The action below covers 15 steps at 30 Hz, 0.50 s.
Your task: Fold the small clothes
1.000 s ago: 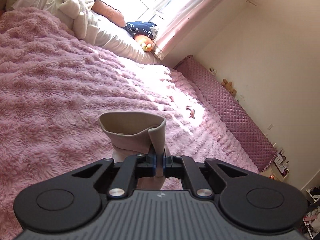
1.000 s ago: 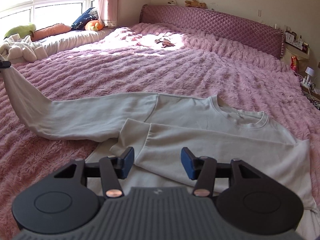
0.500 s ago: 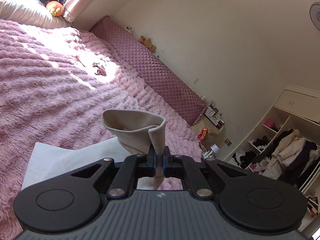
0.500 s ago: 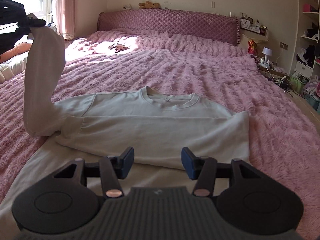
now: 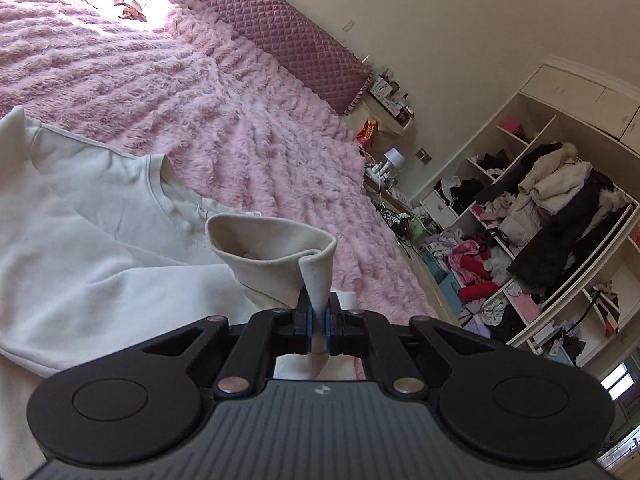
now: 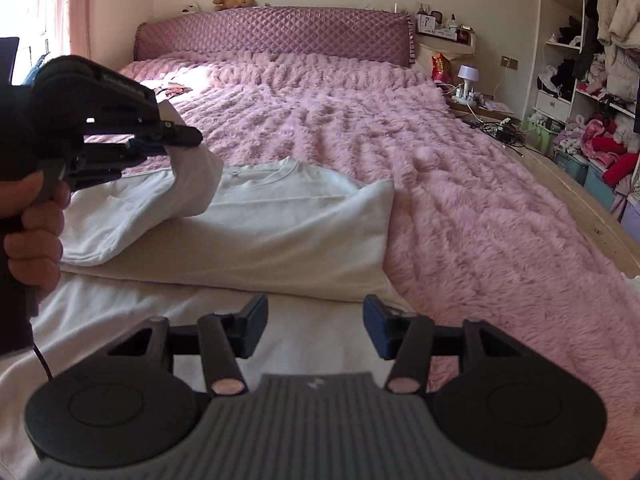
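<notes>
A cream long-sleeved sweatshirt [image 6: 280,216] lies on the pink fluffy bedspread [image 6: 460,184], its right side folded in. My left gripper [image 5: 318,320] is shut on the sleeve cuff [image 5: 276,256], which curls up above the pads. In the right wrist view that left gripper [image 6: 160,146] hangs above the shirt's left shoulder, the sleeve [image 6: 192,184] draped down from it onto the chest. My right gripper [image 6: 315,330] stands open over the shirt's lower part, with nothing between its fingers.
A quilted purple headboard [image 6: 276,38] closes the far end of the bed. An open wardrobe [image 5: 540,216] full of clothes stands at the right, with boxes and cables [image 6: 500,126] on the floor beside the bed. A hand [image 6: 34,220] holds the left gripper's handle.
My left gripper has carried the sleeve from stretched out at the left, up and across over the shirt's chest. The right gripper has swung to the right and stayed open.
</notes>
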### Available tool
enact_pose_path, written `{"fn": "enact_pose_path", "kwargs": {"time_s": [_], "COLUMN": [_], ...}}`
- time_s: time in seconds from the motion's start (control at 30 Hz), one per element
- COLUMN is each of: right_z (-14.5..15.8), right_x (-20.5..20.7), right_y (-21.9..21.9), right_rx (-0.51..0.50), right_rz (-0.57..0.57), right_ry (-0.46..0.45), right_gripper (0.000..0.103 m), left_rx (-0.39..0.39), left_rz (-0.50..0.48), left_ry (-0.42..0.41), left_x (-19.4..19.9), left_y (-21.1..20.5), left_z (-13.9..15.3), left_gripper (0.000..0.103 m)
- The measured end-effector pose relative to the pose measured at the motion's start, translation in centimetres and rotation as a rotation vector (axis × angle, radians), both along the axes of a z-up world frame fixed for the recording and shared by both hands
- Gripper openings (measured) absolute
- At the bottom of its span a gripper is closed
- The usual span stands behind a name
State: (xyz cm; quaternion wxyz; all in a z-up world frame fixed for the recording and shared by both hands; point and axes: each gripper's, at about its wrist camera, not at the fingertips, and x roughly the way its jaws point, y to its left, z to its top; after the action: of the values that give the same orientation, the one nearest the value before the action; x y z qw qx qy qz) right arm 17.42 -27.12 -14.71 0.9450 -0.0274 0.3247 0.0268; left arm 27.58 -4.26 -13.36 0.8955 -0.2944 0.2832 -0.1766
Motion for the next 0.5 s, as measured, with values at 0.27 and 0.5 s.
{"fn": "enact_pose_path", "kwargs": {"time_s": [0.27,0.5], "right_z": [-1.0,-0.8], "right_x": [-0.3,1.9], "right_y": [-2.5,-3.0], "right_rx": [0.001,0.035], "right_rz": [-0.062,-0.072], "right_ry": [0.024,0.008], "right_gripper": [0.049,0.049], "left_rx": [0.167,0.158], "left_rz": [-0.136,-0.245], "left_ry": [0.143,0.070], "left_x": [0.2,-2.2], "left_y": [-6.1,-4.6], "left_z": [-5.6,-1.5], "left_gripper": [0.021,0.056]}}
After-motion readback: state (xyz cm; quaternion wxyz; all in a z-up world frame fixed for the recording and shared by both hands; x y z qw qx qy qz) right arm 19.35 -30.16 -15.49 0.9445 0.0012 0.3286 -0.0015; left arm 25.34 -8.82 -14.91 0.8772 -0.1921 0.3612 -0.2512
